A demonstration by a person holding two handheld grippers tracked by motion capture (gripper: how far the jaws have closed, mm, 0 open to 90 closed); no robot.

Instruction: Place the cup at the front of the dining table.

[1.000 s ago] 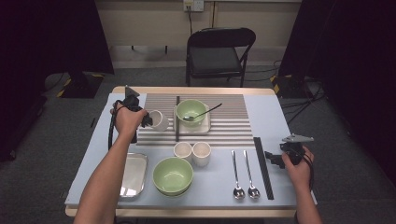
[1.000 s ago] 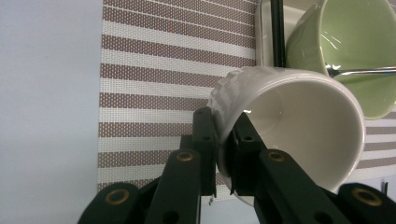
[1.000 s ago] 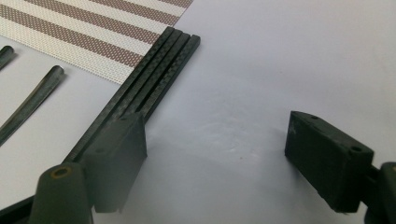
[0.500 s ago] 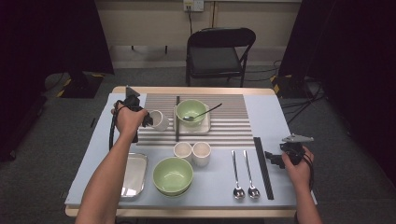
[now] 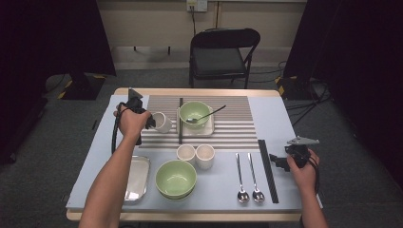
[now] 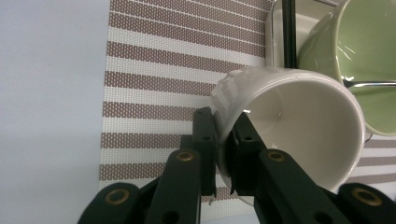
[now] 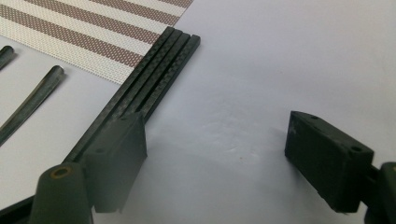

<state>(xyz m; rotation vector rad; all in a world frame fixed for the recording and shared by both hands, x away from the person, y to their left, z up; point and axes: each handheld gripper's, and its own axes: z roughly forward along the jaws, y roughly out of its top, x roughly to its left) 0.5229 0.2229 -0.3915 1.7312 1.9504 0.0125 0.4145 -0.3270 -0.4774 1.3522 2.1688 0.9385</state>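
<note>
White mug (image 6: 289,135) is tipped on the striped placemat (image 5: 237,130) at the desk's (image 5: 280,118) far left, mouth toward the green bowl (image 5: 194,114) on its tray just beside it, so any move goes with the left hand. Left tongs (image 6: 224,149) are clamped on the mug's wall, one jaw inside, one outside. Right tongs (image 7: 215,158) stand wide apart and unladen, beside the black sticks (image 7: 154,74), well away.

in the left gripper view the white cup (image 6: 289,135) is cut off at the lower edge, its wall hidden behind the left gripper (image 6: 223,140). the green bowl (image 6: 369,56) runs off the upper right. in the right gripper view the spoon handles (image 7: 28,100) leave the left edge.
</note>
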